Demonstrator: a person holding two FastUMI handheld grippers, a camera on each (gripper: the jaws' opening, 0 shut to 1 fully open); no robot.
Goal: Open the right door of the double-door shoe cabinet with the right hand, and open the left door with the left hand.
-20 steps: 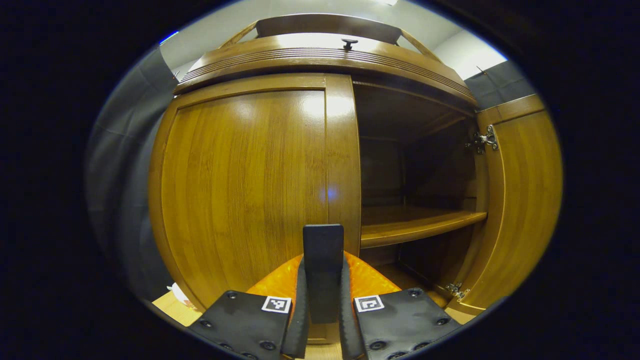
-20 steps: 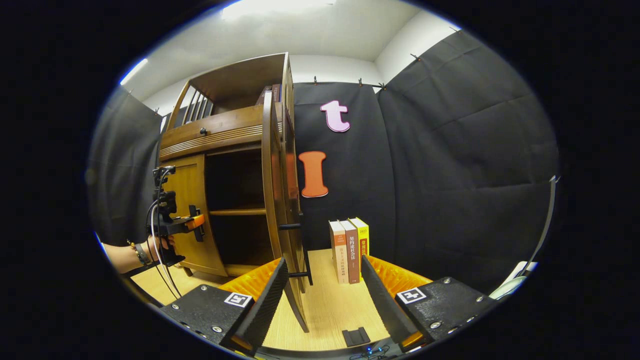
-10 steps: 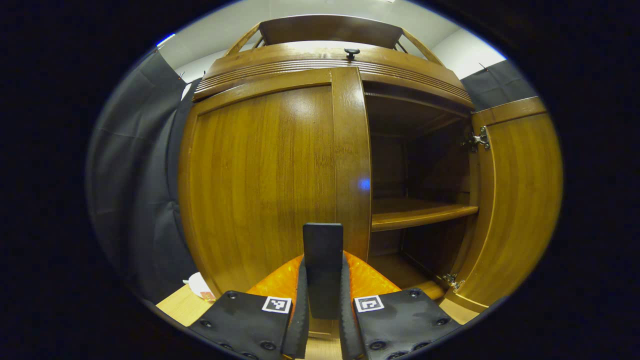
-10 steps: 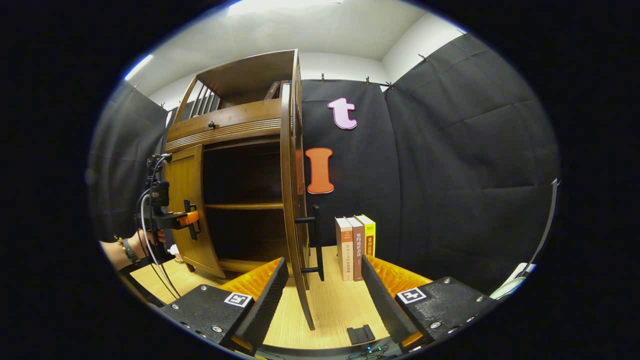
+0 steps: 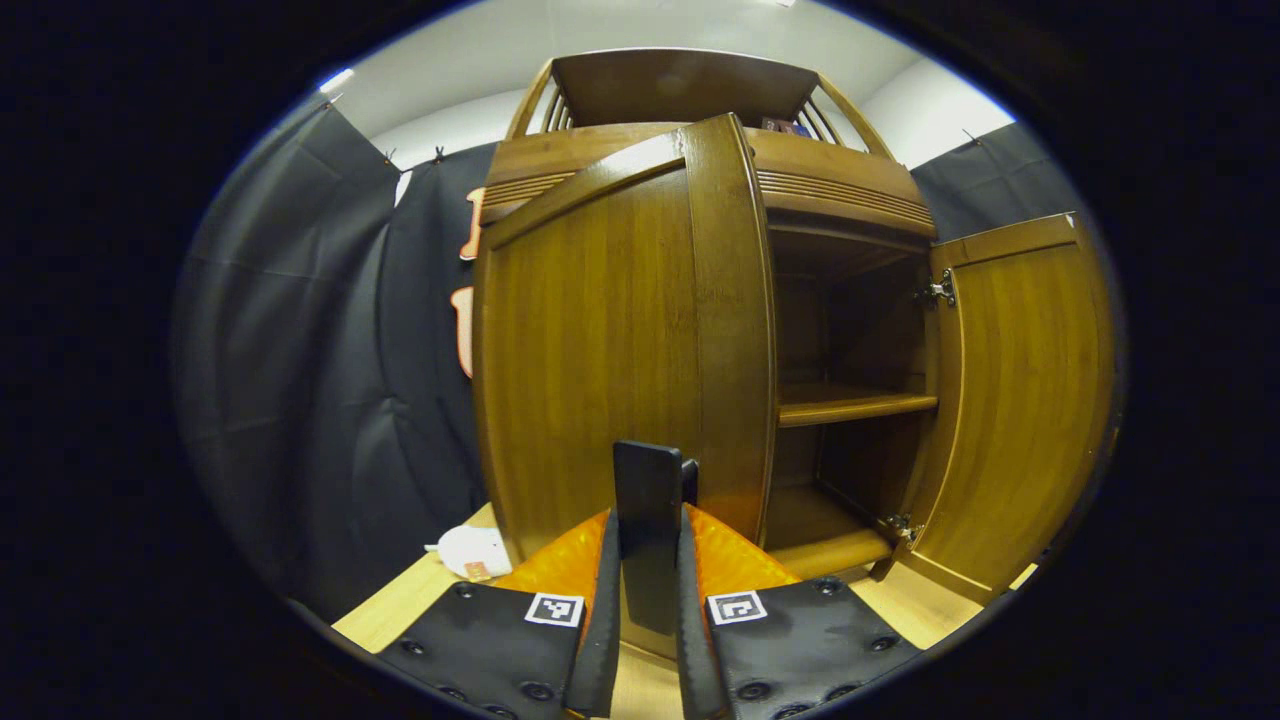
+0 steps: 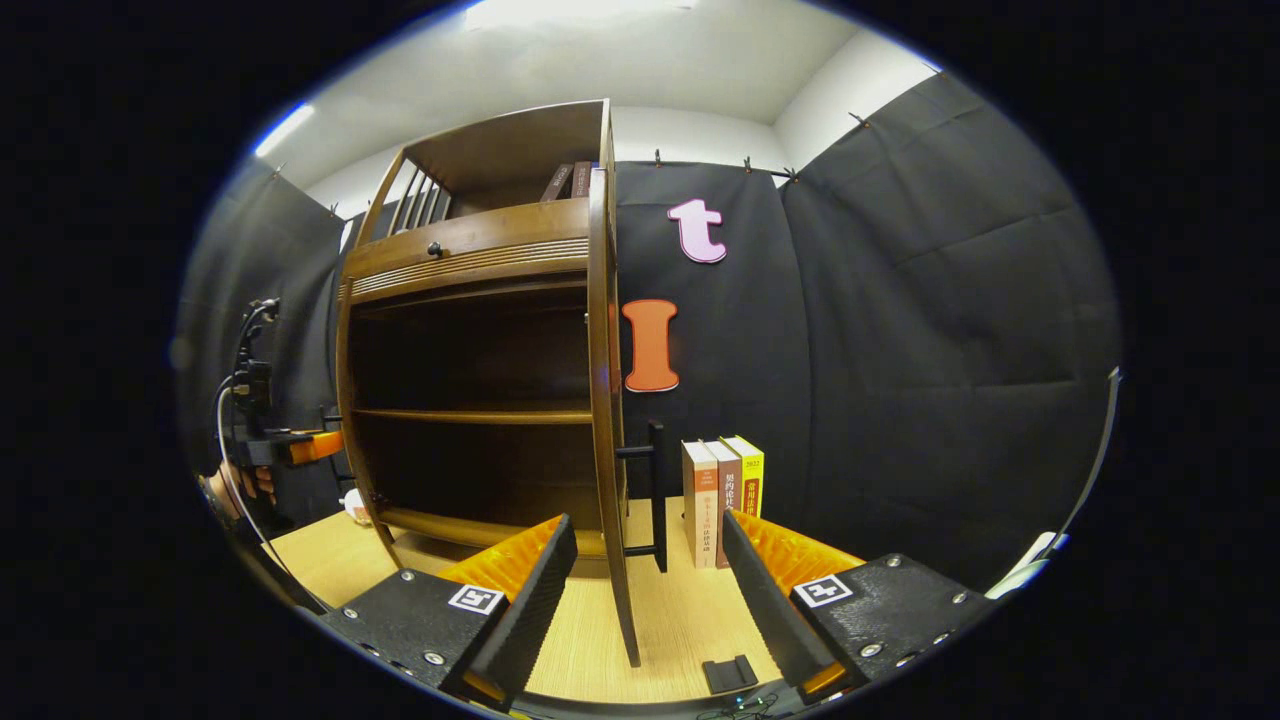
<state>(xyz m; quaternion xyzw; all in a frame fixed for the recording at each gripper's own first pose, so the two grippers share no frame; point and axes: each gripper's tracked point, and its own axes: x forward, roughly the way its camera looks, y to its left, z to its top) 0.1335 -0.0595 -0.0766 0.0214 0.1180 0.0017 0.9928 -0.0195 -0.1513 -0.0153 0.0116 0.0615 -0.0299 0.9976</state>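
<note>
We see the shoe cabinet (image 6: 470, 330) standing open on the table (image 6: 600, 640), its shelf (image 6: 470, 414) bare inside, some books lying up top. Our left tool (image 5: 648, 600) is clamped narrow on the left door's dark handle (image 5: 648, 490), the left door (image 5: 610, 340) swung out at twelve o'clock. In the right gripper view our right tool (image 6: 648, 580) hangs wide apart, the right door (image 6: 603, 380) edge-on between its fingers, and upright books (image 6: 722, 485) at one o'clock. At nine o'clock a hand (image 6: 235, 490) grips the left tool, held level
</note>
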